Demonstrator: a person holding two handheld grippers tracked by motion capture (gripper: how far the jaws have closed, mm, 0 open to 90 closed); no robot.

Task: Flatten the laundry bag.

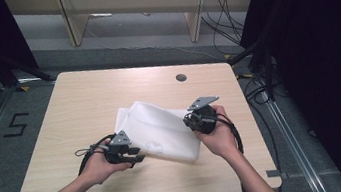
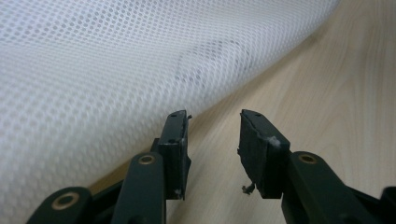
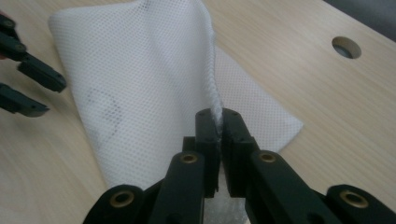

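A white, fine-holed mesh fabric bag [image 1: 160,130] lies near the middle of the pale wooden counter [image 1: 83,103]. One edge is pinched and lifted by the right gripper [image 3: 218,122], so the fold is judged begun (not finished); the raised flap is yet to be carried across and flattened. The left gripper [image 2: 212,135] stands half open on nothing, just beside the near edge. The clamped hem is made plain in the right gripper view; a faint grey print under the mesh is shown close in the left gripper view.
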